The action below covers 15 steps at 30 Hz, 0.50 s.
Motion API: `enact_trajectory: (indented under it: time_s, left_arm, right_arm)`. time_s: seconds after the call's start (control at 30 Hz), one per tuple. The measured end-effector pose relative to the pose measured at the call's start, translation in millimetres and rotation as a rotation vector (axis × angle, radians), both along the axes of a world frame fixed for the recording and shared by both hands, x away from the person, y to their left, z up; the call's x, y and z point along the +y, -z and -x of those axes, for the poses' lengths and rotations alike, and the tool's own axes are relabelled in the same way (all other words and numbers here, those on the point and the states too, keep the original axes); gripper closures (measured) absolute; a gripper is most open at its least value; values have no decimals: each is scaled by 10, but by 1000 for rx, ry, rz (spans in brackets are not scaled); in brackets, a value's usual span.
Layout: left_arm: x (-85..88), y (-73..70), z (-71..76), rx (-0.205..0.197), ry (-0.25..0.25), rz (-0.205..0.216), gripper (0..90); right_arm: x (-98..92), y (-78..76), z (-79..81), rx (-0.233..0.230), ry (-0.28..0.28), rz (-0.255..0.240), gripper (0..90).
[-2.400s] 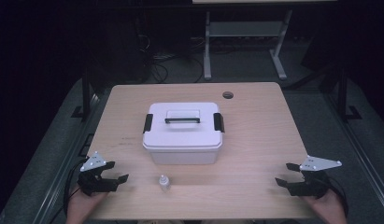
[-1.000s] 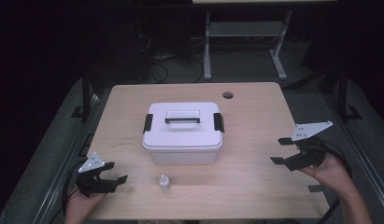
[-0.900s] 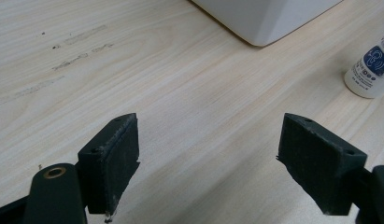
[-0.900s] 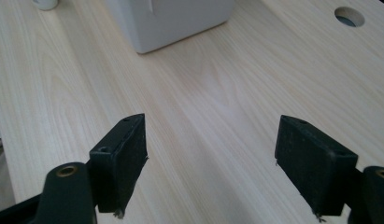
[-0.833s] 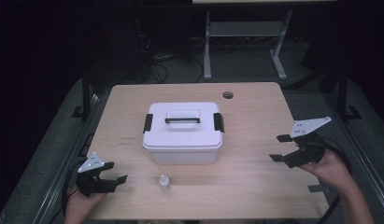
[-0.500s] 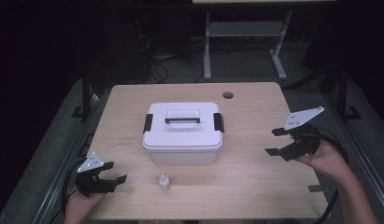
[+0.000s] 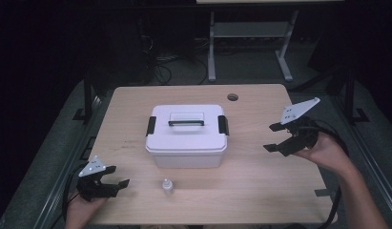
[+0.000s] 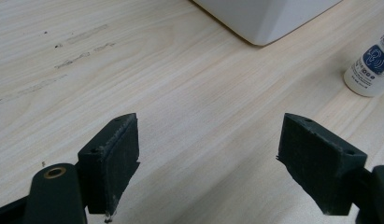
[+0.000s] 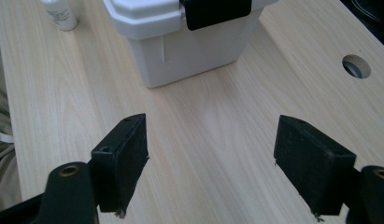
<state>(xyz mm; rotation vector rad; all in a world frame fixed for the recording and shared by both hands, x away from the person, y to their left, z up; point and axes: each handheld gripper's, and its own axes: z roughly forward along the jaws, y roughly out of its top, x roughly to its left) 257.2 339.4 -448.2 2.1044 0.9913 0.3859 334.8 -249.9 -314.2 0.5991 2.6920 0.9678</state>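
Observation:
A white lidded box (image 7: pixel 186 136) with a black handle and black side latches stands in the middle of the wooden table (image 7: pixel 260 176). A small white bottle (image 7: pixel 168 186) stands upright in front of it, near the front edge. My left gripper (image 7: pixel 116 183) rests open at the front left corner, nothing between its jaws; its view shows the bottle (image 8: pixel 371 67) at the far right and a corner of the box (image 8: pixel 264 18). My right gripper (image 7: pixel 273 138) is open, raised right of the box, pointing at the latch (image 9: pixel 217 11) on the box's right end (image 9: pixel 180 42).
A round cable hole (image 7: pixel 232 97) is in the table near the back edge, also seen in the right gripper view as a hole (image 9: pixel 356 66). Faint scuff marks (image 8: pixel 77 39) lie on the wood left of the box. A metal stand (image 7: pixel 251 33) is on the dark floor behind.
My right gripper has lifted from the front right corner and moved back and left toward the box's right side. The left gripper, box and bottle have stayed put.

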Motion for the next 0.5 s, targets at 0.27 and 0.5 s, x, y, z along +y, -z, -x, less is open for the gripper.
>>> enact_trajectory:
  time_s: [0.27,0.5]
  left_arm:
    - [9,4,-1,1,-5,7,201]
    - [14,-2,0,-1,-4,7,201]
  right_arm:
    - [97,-88,-83,-4,-27,19,254]
    - [190,-155,-139,-3,-49,35,254]
